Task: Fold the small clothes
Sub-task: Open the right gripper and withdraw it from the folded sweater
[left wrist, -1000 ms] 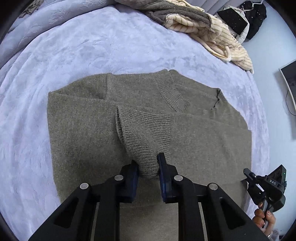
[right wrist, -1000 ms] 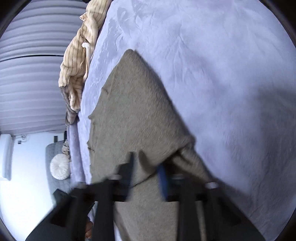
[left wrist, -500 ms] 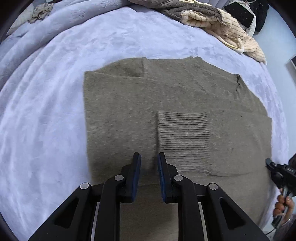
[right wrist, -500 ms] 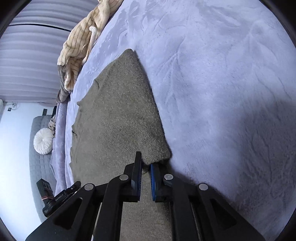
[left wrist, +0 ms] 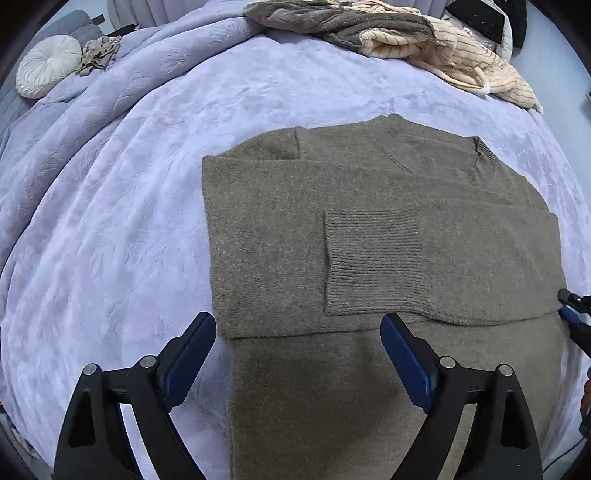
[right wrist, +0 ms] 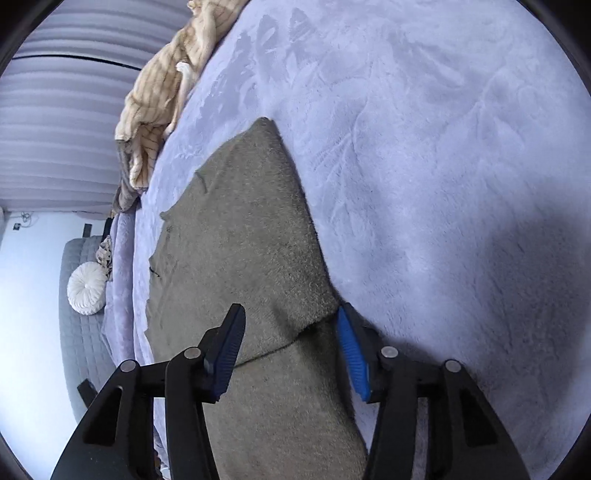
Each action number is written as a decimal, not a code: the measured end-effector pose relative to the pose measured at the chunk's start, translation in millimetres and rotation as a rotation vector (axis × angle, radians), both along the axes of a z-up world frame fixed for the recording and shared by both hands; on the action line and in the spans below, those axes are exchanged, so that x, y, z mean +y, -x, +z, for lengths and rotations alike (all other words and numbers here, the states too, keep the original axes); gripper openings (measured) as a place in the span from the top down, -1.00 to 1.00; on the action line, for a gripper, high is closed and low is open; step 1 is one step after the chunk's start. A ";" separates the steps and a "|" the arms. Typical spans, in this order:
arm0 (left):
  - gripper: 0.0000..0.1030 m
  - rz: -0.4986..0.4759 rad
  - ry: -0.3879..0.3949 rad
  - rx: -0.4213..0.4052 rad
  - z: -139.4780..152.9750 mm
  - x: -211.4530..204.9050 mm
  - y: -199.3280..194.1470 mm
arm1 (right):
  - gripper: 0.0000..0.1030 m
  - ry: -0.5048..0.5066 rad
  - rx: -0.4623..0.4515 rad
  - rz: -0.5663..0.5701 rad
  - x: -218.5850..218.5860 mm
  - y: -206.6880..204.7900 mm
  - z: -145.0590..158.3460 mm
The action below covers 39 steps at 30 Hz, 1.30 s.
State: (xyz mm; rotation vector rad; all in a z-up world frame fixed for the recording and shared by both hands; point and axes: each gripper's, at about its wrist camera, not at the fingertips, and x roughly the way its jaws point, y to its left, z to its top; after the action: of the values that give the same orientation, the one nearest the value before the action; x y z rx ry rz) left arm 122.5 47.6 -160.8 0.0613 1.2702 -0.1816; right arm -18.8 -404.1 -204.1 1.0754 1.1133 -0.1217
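Left gripper [left wrist: 298, 345]: jaws spread wide, holding nothing, above the sweater's lower half.
Right gripper [right wrist: 291, 345]: jaws apart, straddling a folded sweater corner.
Sweater [left wrist: 369, 236]: olive knit, flat on the bed [left wrist: 110, 221], sleeves folded across.
Clothes pile [left wrist: 406, 33]: far edge.

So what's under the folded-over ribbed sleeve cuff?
The ribbed sleeve cuff lies flat on the olive knit sweater body. Anything beneath that body, besides the lavender plush blanket, is covered.
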 end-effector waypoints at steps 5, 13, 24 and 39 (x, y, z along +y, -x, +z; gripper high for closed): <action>-0.77 0.006 -0.007 0.012 -5.2 -1.5 6.3 | 0.68 0.091 -0.024 0.031 5.6 1.1 15.4; -0.77 0.046 -0.026 0.108 -25.2 9.2 18.5 | 0.55 0.148 0.032 0.077 6.9 -5.4 3.9; -0.77 -0.031 -0.037 0.143 -0.2 4.2 58.6 | 0.08 0.189 0.102 0.173 54.4 38.8 46.5; -0.77 -0.070 0.014 0.205 39.8 39.9 126.7 | 0.08 0.183 0.113 0.273 162.1 79.1 93.0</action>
State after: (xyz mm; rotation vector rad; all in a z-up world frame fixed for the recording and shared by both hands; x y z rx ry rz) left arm -4.2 87.5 -121.0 0.0764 1.4724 -0.2620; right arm -97.9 -241.9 -111.2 0.7534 1.3135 -0.0667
